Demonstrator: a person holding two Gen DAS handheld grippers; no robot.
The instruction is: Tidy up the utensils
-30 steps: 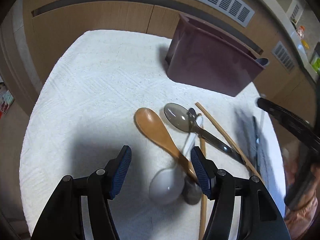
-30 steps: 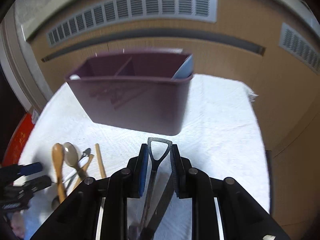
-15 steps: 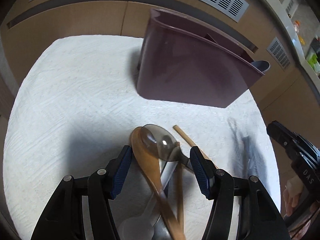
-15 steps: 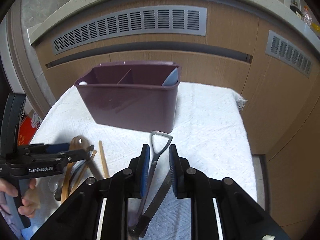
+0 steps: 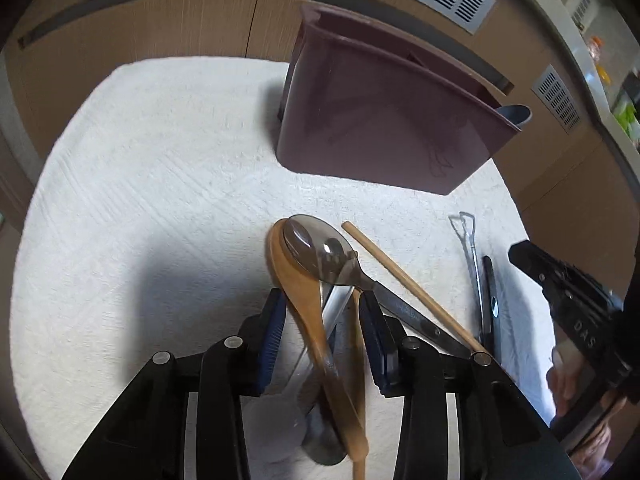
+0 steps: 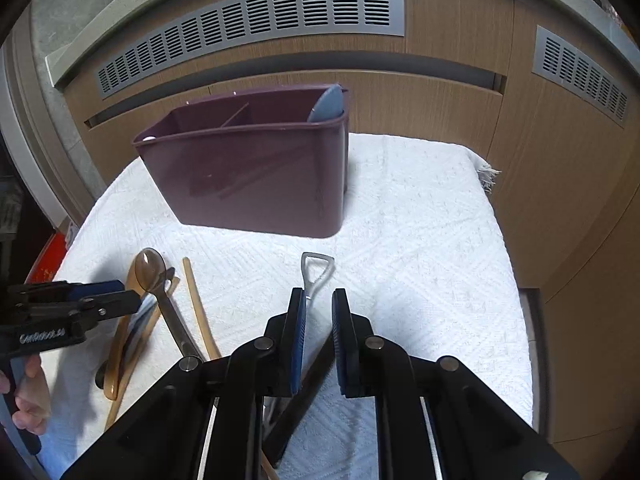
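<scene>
- Left gripper [image 5: 322, 336] sits low centre of the left wrist view, pads part-way spread around a bundle of handles; wooden spoon [image 5: 298, 280] handle runs between the pads, bowl toward frame centre; contact of pads with the handle not clear, so cannot tell if it pinches yet
- Grey translucent spoon [image 5: 316, 248] lies bowl-up across the wooden spoon's bowl, its metal handle slanting to the lower right, outside the right pad; a steel strip and another wooden stick also sit in the gap
- Loose wooden chopstick [image 5: 408, 288] lies right of the bundle, diagonal from mid-frame to lower right, apart from the pads
- Right gripper [image 6: 318, 340] is low centre of the right wrist view, pads spread narrowly; bottle opener [image 6: 314, 272] lies on the cloth with its loop pointing up-frame, shaft running back beside the left pad; looks unclamped; a dark flat handle [image 6: 308, 380] lies under the gap
- Purple caddy [image 6: 256, 168] stands upper centre on white towel [image 6: 420, 240], divided compartments open on top, one blue utensil [image 6: 328, 104] leaning in its right corner
- Key relation: wooden spoon's long axis runs along the left gripper's fingers, bowl pointing toward the caddy ahead; left gripper is nearer the spoons, right nearer the opener
- Judgement: next is closing on the spoon handle and lifting toward the caddy; risk is dragging the crossed grey spoon along
</scene>
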